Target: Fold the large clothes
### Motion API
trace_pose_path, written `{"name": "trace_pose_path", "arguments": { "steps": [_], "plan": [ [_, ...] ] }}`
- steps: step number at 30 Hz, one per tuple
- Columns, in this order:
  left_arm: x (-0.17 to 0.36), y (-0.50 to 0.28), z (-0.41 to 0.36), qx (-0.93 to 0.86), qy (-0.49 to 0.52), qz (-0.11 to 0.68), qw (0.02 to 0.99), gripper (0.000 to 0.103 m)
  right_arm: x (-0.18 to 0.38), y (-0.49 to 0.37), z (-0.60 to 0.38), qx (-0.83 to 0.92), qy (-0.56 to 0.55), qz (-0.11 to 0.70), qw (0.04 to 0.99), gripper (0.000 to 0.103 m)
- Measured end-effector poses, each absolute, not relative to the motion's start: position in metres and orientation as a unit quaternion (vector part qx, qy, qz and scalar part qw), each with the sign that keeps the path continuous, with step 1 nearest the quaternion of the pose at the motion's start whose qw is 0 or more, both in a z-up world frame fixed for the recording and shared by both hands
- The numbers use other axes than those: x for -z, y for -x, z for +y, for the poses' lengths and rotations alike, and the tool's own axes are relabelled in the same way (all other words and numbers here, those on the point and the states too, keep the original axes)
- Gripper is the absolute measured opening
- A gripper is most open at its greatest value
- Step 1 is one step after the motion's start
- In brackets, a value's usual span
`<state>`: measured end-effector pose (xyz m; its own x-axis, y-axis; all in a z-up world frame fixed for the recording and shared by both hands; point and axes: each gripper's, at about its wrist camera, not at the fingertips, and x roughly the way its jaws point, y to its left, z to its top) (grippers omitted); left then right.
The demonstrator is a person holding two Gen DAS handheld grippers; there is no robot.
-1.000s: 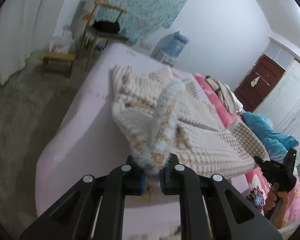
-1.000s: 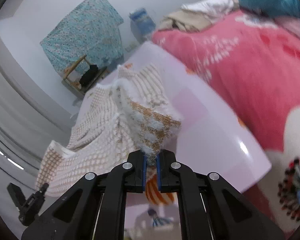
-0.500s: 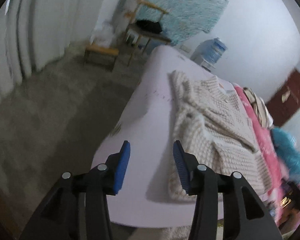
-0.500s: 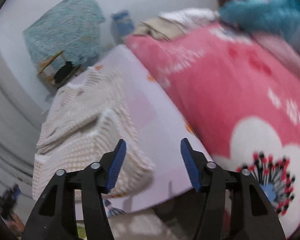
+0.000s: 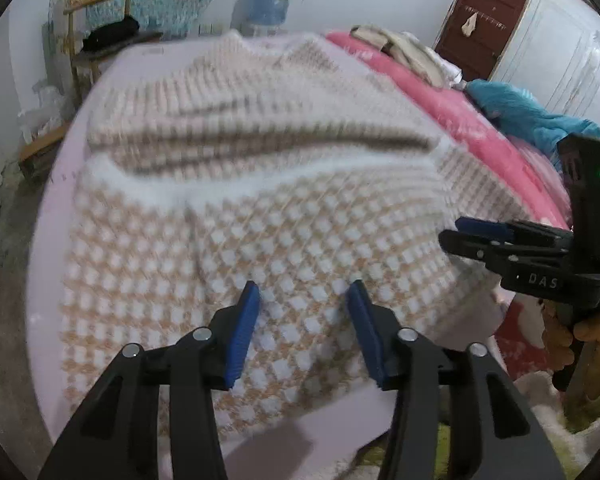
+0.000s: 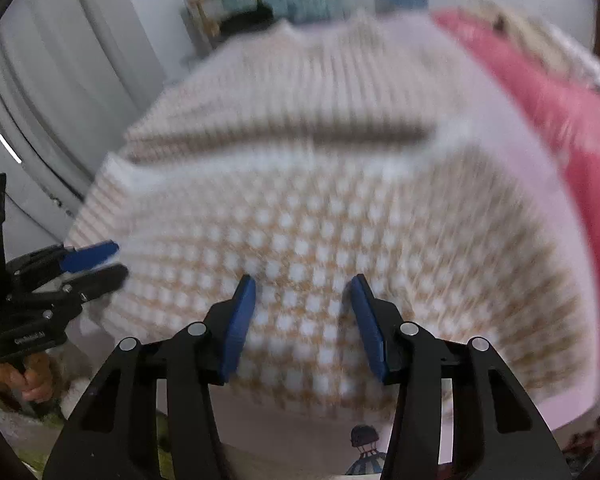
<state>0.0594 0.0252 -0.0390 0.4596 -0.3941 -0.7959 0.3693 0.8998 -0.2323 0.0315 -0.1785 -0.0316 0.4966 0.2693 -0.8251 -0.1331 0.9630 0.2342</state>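
**Knitted sweater folded on the bed, both grippers empty above it**

Pale lilac sheeting covers the bed [image 5: 56, 208], and on it lies the cream-and-tan knitted sweater [image 5: 284, 208], with one part folded over the rest so that a thick fold edge runs across its middle. Its near edge lies close to the near edge of the bed. Both views are blurred.

The left gripper [image 5: 302, 328] hangs over the near part of the sweater, its blue pads [image 5: 242, 332] set moderately apart with nothing between them; its jaws have just been opening. The right gripper [image 6: 302, 322] hangs over the same near part, its blue pads [image 6: 238, 326] likewise parted and empty; its jaws have just been narrowing from a wider gap. Whether any fingertip touches the knit cannot be told from the blur.

Each gripper shows in the other's view: the right gripper at the right edge of the left view, held by a hand [image 5: 592, 332], and the left gripper at the left edge of the right view.

Beside the sweater lies a pink blanket [image 5: 452, 120], with a teal cloth [image 5: 520, 112] beyond it. At the far end stand a wooden chair [image 5: 88, 32], a water bottle [image 5: 264, 4] and a dark red door [image 5: 482, 24].
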Motion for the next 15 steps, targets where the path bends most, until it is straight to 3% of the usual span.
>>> {"name": "trace_pose_path", "arguments": {
  "steps": [15],
  "plan": [
    [0.002, -0.093, 0.085, 0.118, 0.015, 0.418, 0.900, 0.047, -0.014, -0.066, -0.245, -0.012, -0.075, 0.440, 0.895, 0.046]
  ]
}}
